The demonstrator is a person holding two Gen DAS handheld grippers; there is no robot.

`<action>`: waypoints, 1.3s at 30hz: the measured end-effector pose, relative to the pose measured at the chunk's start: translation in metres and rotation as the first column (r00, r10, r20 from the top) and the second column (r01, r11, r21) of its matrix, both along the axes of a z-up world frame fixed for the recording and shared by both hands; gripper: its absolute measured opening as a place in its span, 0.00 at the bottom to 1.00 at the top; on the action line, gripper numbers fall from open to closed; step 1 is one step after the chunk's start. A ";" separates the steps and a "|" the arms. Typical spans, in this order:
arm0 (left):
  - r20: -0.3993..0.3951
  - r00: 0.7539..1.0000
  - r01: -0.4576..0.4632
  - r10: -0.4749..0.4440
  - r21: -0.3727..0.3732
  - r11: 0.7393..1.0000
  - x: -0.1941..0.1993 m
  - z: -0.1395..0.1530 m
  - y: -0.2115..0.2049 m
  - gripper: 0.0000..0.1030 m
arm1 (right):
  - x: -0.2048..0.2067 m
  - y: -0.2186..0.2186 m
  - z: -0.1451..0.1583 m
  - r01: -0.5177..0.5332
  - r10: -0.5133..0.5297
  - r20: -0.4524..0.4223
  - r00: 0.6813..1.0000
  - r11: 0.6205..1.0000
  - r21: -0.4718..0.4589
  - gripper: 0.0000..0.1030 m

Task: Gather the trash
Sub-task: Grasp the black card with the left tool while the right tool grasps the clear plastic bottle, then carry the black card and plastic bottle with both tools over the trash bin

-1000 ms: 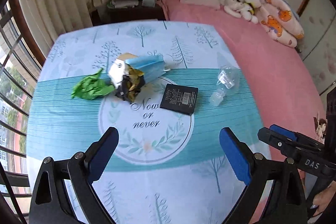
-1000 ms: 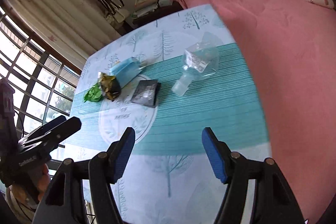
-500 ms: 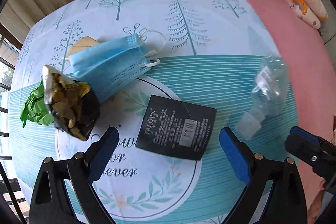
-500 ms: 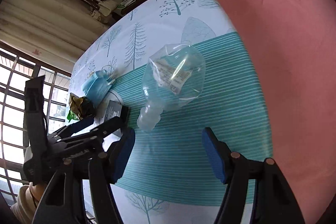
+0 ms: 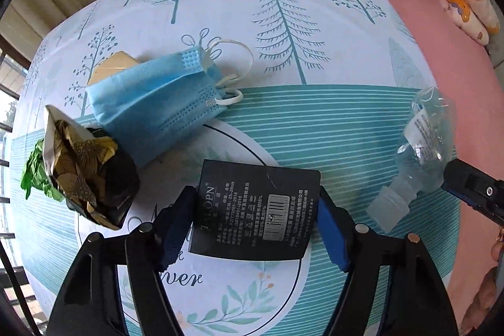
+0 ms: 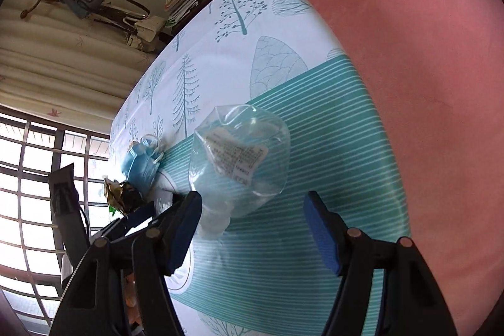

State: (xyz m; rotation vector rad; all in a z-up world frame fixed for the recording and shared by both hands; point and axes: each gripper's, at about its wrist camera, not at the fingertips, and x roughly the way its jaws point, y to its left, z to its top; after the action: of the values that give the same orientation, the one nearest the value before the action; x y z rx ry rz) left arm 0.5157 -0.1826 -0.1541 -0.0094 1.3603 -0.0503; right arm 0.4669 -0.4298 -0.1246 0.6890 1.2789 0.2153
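Between the blue pads of the left gripper (image 5: 255,229) lies the black card tag (image 5: 256,210), flat on the printed tablecloth (image 5: 315,30), its two side edges just at or against the pads. The jaws are closing on it; whether the pads already press the card I cannot tell for certain, though they appear to meet its edges. The tag's long side runs across the jaw gap, slightly skewed, so the pinch is taken across its width (a thin, stiff card, likely to bow or slip up if squeezed hard).

Beside it, the right gripper (image 6: 252,229) stands with its jaws well apart and nothing gripped. The crushed clear bottle (image 6: 239,159) lies just ahead of it, neck and cap end toward the left-hand finger (image 6: 186,225) and partly behind it, the body slanting up and away. Its long axis runs roughly along the gripper's pointing line, not across the jaws, so in my judgement the narrow neck is the part to take. The right gripper is plainly the nearer one to the bottle.

Farther off, on the left side of the cloth, sit the crumpled dark wrapper (image 5: 91,175), the green scrap (image 5: 34,175) behind it, and the blue face mask (image 5: 157,103), all nearer the left gripper.
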 end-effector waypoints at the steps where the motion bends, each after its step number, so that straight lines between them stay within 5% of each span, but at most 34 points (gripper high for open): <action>1: 0.003 1.000 -0.012 0.012 -0.006 1.000 -0.001 0.001 0.002 0.69 | 0.001 0.001 -0.001 0.005 -0.005 0.000 1.000 1.000 0.007 0.68; 14: 0.091 0.995 -0.036 0.041 -0.050 0.998 -0.019 0.043 0.014 0.70 | 0.035 0.034 0.001 -0.010 0.012 0.035 0.999 0.999 -0.044 0.68; 15: 0.098 0.994 -0.040 0.045 -0.053 0.998 -0.019 0.045 0.014 0.69 | 0.036 0.039 0.003 -0.017 0.019 0.043 0.999 0.999 -0.050 0.65; 17: 0.109 0.992 -0.049 0.055 -0.059 0.997 -0.018 0.051 0.017 0.69 | 0.037 0.045 0.004 -0.036 0.040 0.058 0.998 0.998 -0.060 0.42; 19: 0.123 0.990 -0.057 0.065 -0.067 0.996 -0.020 0.056 0.020 0.69 | 0.035 0.052 0.008 -0.065 0.071 0.074 0.995 0.995 -0.079 0.39; 25: 0.151 0.984 -0.079 0.092 -0.094 0.992 -0.042 0.072 0.037 0.69 | 0.014 0.064 0.028 -0.127 0.141 0.129 0.982 0.986 -0.111 0.29; 39: 0.213 0.974 -0.046 0.077 -0.145 0.988 -0.147 0.131 0.071 0.69 | -0.100 0.095 0.097 -0.193 0.220 0.229 0.948 0.972 -0.133 0.29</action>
State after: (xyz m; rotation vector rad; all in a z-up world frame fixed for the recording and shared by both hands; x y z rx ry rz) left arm 0.3686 -0.1112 -0.0233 -0.1601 1.1332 -0.0916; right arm 0.3665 -0.3348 -0.0280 0.4195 1.1171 0.3874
